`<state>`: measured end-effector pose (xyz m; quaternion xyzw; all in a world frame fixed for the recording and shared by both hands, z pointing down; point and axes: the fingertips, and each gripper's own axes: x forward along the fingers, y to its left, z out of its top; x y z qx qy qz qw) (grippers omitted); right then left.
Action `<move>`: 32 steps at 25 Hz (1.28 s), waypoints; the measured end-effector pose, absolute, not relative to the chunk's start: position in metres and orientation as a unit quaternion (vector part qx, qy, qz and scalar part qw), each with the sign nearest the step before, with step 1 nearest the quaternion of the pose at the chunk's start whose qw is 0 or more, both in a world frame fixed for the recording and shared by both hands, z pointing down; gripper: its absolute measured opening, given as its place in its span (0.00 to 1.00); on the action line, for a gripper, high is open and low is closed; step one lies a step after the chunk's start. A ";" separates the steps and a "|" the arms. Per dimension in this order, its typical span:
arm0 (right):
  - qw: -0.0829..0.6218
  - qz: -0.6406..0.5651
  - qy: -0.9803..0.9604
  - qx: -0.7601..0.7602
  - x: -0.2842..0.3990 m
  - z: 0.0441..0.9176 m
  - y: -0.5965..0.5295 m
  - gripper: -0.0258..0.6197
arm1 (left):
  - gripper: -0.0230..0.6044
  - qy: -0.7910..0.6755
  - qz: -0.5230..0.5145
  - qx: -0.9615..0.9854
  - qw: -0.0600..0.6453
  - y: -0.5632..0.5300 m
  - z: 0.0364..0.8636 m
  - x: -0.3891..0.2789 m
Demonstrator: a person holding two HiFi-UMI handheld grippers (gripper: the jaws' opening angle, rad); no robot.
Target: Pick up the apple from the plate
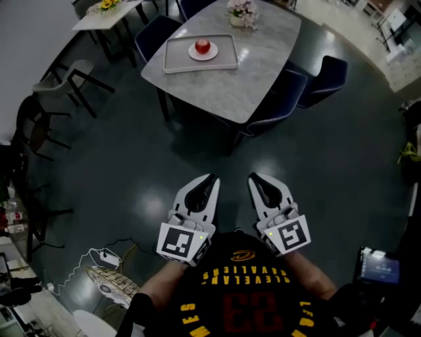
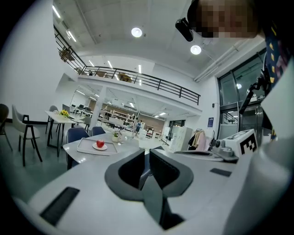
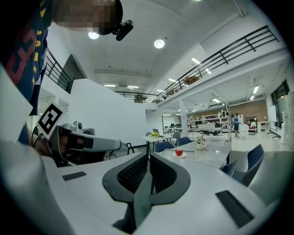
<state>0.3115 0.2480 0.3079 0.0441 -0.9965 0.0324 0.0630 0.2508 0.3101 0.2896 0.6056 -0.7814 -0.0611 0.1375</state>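
Over on the far left, a pale chair (image 1: 71, 74) stands on the dark floor (image 1: 131, 164), with a white cable (image 1: 99, 255) lying lower down. Moving right, here's the marble surface (image 1: 253, 72), and on it a white tray (image 1: 172, 60). A white plate (image 1: 193, 54) lies inside the tray, and the red apple (image 1: 202, 45) sits right in the middle of the plate, untouched. Just right of the tray stands a small pot of flowers (image 1: 241, 12), and dark blue chairs (image 1: 325, 74) line the surface's right edge.

Down near the person's body, well apart from the surface, the left claw (image 1: 212, 178) is held about level. Its pads are drawn in to a thin slit and nothing is between them. Right beside it is the right claw (image 1: 252, 177), also about level. Its ribbed pads are all but touching, and it's empty too. Both claws point toward the apple across open floor.
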 end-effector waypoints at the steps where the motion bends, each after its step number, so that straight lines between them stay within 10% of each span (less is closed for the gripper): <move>1: 0.067 0.033 -0.996 0.047 0.301 0.308 0.245 0.05 | 0.09 -0.780 -0.061 0.607 0.141 0.308 0.290 0.240; 32: 0.057 0.041 -0.997 0.016 0.054 0.313 0.151 0.05 | 0.09 -0.793 -0.055 0.587 0.153 0.228 0.303 0.020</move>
